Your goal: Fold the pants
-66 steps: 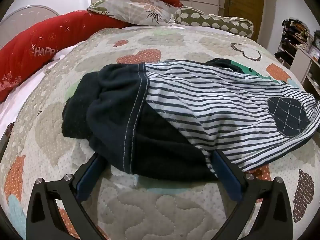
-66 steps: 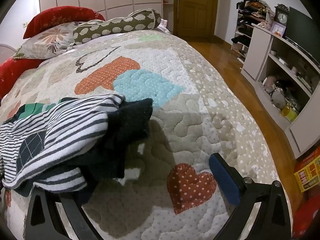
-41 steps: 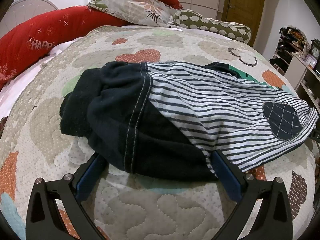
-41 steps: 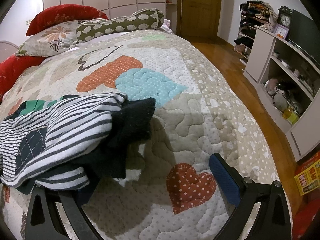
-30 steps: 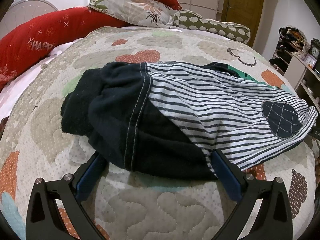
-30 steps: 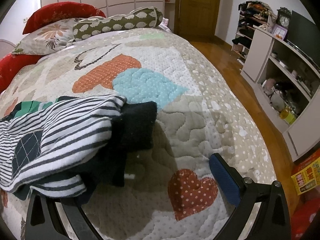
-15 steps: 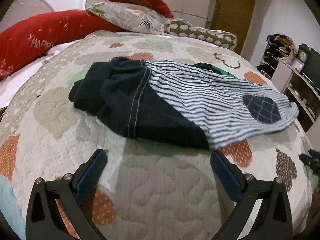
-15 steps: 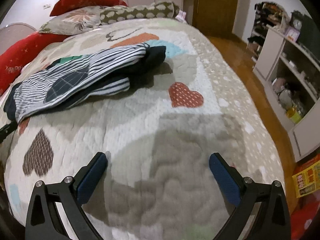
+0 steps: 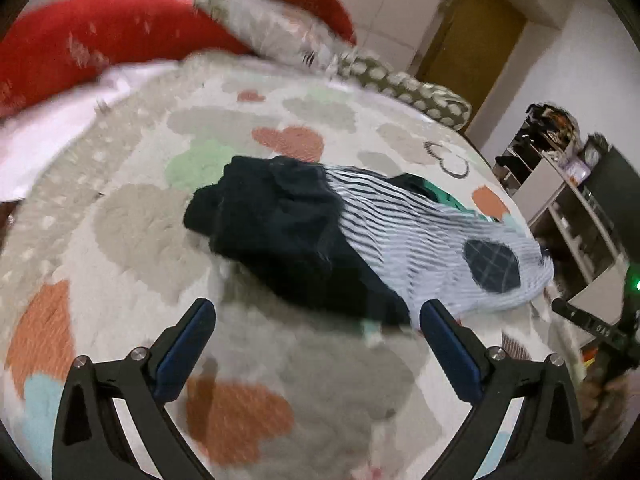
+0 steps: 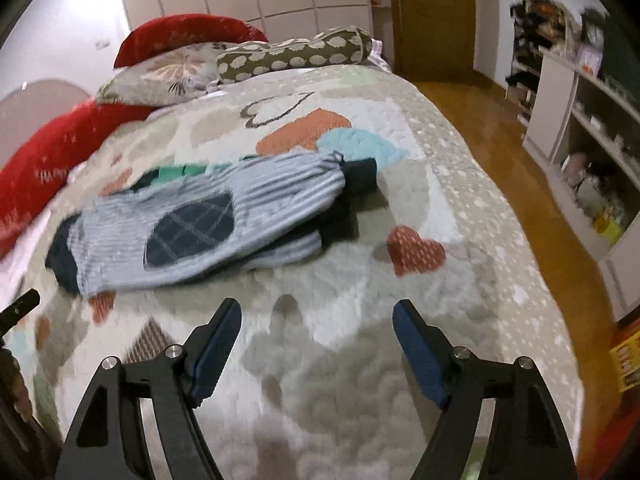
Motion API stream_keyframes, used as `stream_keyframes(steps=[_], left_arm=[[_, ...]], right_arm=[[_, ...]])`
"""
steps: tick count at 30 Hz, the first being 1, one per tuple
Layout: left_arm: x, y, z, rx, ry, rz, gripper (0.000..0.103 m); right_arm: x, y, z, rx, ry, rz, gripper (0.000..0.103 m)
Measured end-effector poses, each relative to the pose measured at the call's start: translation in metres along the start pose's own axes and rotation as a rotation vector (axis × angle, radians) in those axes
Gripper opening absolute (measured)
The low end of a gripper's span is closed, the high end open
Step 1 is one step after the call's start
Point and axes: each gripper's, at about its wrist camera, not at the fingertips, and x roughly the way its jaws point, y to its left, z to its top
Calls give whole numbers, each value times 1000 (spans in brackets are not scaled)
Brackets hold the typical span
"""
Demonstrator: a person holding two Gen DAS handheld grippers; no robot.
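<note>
Left wrist view: motion-blurred throughout.
Pants (image 9: 360, 248): lay in a folded heap on the quilt (image 9: 140, 220), mid-bed; striped white-and-dark fabric with a dark checked patch (image 9: 492, 266) on top, a plain dark portion (image 9: 280, 232) toward the left, a strip of green (image 9: 444, 198) showing at the far edge.
Pants, right wrist view (image 10: 208, 220): same heap, patch (image 10: 192, 230) facing up, dark cloth protruding at both ends.
Left gripper (image 9: 316, 324): released, blue-padded fingers spread wide, held just short of the heap's near edge, gripping nothing.
Right gripper (image 10: 316, 322): released, fingers spread, held over bare quilt (image 10: 360, 360), apart from the heap, which sat ahead and to the left.
Quilt: pale, with heart shapes in orange, teal and grey.
Pillows: red bolster (image 9: 80, 36), floral pillow (image 10: 168, 72), spotted olive bolster (image 10: 296, 54) at the head of the bed.
Surroundings: wooden door (image 10: 432, 16), wooden floor (image 10: 500, 132), open shelving (image 10: 592, 152) to the right.
</note>
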Motion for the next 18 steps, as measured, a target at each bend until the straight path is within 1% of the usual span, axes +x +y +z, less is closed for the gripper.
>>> stream_keyframes(steps=[2,4,6,7,8,9,10,11,12,13,14,15,18], left_arm=[[24,14,16,-70,75,-71,102],[48,20,26,-124,123,-98,102],[59,13,36,-134,123,-118,102],[63,10,41,-142,127,-119,102],[70,6,47,-161,134,-136,102],[74,3,51,-178,141,-149,99],[79,-2,56,-200,150,-149,68],[83,-5,58,-201,169,-130,14],[88,-9,61,-197,202,-104,14],[85,-11,59,-202,192,-88,14],[82,-13,59,-199,185,-82,14],[77,-13,57,-196,184,-77,14],[56,-8,49,-227,176,-96,14]], right_arm=[[12,-8,14,68,12,54,82],[31,-16,28,149,40,122,82],[48,-20,36,212,62,161,82],[56,-21,40,241,63,177,82],[63,-18,44,253,59,180,82],[68,-16,49,262,51,181,81],[73,-14,54,276,38,180,77],[75,-12,57,291,34,180,71],[79,-11,59,315,38,183,51],[83,-11,61,338,48,197,30],[85,-11,62,366,61,229,27],[83,-11,62,381,57,243,24],[66,-10,58,355,39,253,23]])
